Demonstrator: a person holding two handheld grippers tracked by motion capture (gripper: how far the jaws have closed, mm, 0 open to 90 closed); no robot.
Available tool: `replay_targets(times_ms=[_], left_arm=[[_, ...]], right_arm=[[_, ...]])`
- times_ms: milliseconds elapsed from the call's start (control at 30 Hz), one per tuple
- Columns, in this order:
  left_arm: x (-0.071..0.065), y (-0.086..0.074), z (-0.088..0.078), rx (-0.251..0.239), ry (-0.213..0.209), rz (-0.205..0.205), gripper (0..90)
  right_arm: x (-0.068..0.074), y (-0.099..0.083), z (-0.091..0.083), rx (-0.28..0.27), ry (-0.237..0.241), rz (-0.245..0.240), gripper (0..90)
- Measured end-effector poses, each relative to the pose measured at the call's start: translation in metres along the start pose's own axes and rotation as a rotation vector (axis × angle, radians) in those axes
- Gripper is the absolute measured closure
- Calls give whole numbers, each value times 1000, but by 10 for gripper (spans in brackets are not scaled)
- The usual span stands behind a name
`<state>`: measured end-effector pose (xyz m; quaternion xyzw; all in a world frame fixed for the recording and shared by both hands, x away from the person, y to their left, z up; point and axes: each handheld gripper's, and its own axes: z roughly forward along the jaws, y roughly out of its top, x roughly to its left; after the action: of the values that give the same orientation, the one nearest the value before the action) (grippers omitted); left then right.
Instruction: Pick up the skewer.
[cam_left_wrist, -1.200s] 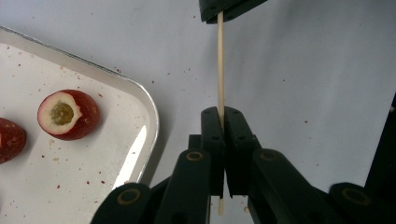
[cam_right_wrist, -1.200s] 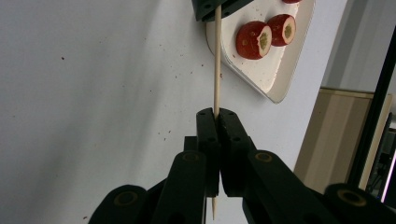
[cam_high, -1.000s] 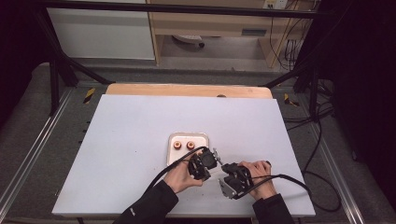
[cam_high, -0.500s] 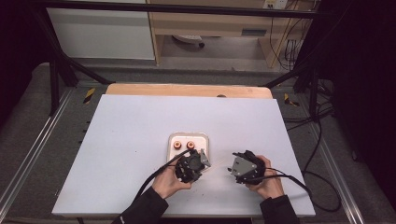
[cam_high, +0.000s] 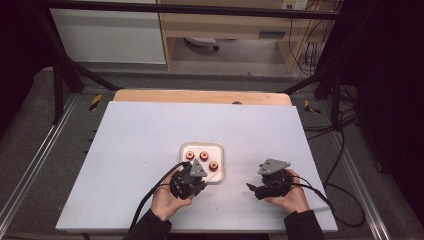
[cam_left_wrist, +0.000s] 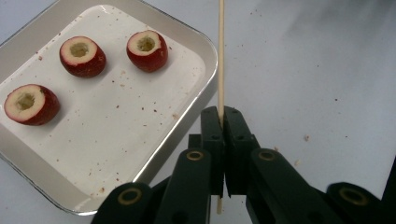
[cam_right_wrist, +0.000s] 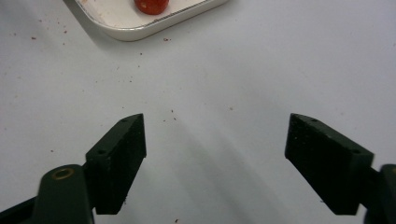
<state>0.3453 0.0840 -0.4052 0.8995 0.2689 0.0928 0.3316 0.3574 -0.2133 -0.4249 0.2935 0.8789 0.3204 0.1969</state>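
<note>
White tabletop (cam_high: 130, 150) spreads wide around a small tray (cam_high: 218, 148), the landmark for everything else, with bare surface on all sides of it.

Nearest the person, the left gripper (cam_high: 191, 181) sits at the tray's near edge, held in the left hand (cam_high: 167, 202). Its jaws are pressed together, pinching a thin wooden skewer (cam_left_wrist: 221, 56). In the left gripper view the skewer runs straight up past the tray's rounded corner, just outside the rim (cam_left_wrist: 212, 70) and over bare table.

The right gripper (cam_high: 257, 188) is near the tray's right side, well apart from it, held in the right hand (cam_high: 290, 197). Its jaws stand spread wide, with nothing between them but speckled tabletop (cam_right_wrist: 210, 93). The right gripper view has the tray's corner (cam_right_wrist: 140, 30) far ahead.

Inside the tray lie 3 red fruits with hollowed pale tops (cam_left_wrist: 82, 56) (cam_left_wrist: 147, 50) (cam_left_wrist: 31, 103), each apart from the others and from the rim. Small red crumbs dot the tray floor.

Beyond the tray the tabletop runs open to a wooden strip (cam_high: 200, 96) at the far edge.
</note>
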Motion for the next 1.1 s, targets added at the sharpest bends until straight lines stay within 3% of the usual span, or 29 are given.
replay_targets(times_ms=[33,100,267,400,600,733,1100], left_arm=[[0,0,0,0,0,0,882],[0,-9,-3,-60,9,-46,882],[1,-21,-7,-116,42,-100,881],[0,-36,-8,-164,63,-149,881],[0,-50,-13,-218,73,-195,881],[-1,-58,-14,-241,84,-213,881],[0,-68,-18,-282,95,-232,881]], right_arm=[[-1,0,0,6,6,25,144],[-3,1,0,21,12,71,118],[-2,2,0,22,32,108,90],[-3,5,1,2,76,199,36],[-4,12,1,-18,100,241,18],[-4,19,3,-21,121,285,17],[-4,40,15,19,111,356,18]])
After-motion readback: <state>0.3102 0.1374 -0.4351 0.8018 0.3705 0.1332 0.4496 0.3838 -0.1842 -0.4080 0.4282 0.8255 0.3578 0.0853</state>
